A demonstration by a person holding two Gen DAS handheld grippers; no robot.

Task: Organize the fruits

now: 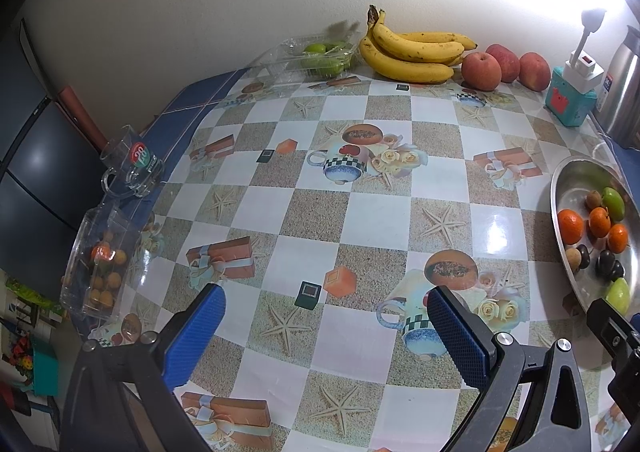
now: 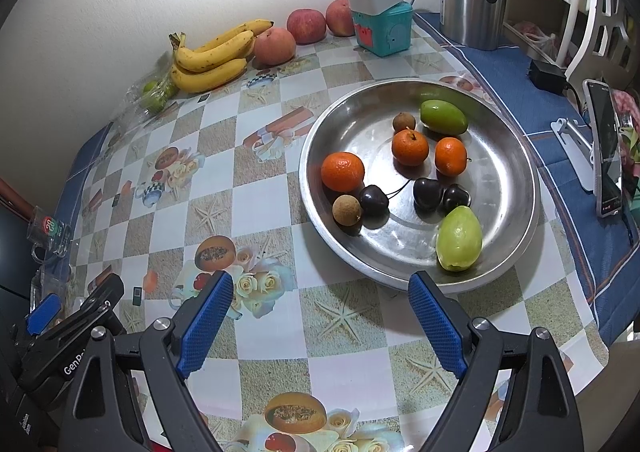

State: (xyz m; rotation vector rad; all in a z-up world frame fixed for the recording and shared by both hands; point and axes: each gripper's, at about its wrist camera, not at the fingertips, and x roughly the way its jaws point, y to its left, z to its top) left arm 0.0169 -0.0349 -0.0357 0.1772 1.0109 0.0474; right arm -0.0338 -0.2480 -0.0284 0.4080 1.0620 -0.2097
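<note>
Nearest, both grippers, the left gripper [image 1: 326, 336] and right gripper [image 2: 320, 328], are held with jaws wide and empty over the checked table [image 2: 352, 336]. Just beyond the right jaws, mixed small fruits [image 2: 410, 148] lie in the round steel tray [image 2: 320, 228]; whether sorting is starting or finished cannot be told.

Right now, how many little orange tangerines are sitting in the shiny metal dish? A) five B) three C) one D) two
B: the right wrist view shows three tangerines in the metal dish, one at its left and two near the middle, beside dark cherries, brown longans and two green fruits.
</note>
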